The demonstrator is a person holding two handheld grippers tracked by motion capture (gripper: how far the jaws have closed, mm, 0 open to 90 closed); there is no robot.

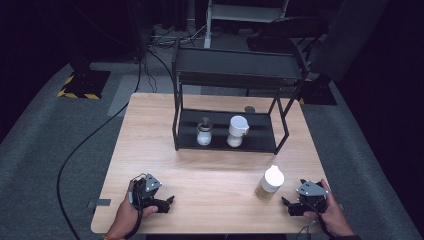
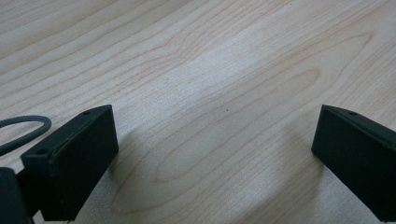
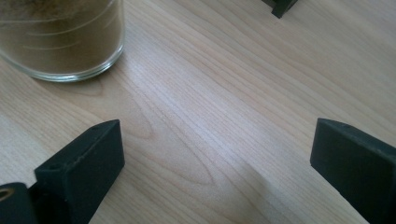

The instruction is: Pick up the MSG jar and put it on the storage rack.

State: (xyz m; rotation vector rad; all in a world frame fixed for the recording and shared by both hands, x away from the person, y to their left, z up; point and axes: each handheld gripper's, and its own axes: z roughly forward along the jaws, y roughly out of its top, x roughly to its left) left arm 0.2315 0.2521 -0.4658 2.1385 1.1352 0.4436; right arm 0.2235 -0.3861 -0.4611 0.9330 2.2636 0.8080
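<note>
Spice jar (image 1: 270, 183) with its white lid stands on the table (image 1: 215, 175) just left of the right gripper (image 1: 291, 206), whose jaws gape empty like the left gripper's (image 1: 167, 203); judging so, reaching comes next, toward the rack (image 1: 230, 100) beyond.

Room: dark all round, the floor dim and the background nearly black.
Table (image 1: 150, 150): the brightest area, lit from above, with a pale sheen at its middle.
Shelf rack (image 1: 230, 75): black, its detail lost in shade.
Jar (image 3: 60, 37): sharp glass rim, soft glints.
Gripper views: evenly lit wood grain, crisp; soft shadows beneath the jaws, whose near parts are slightly blurred.
</note>
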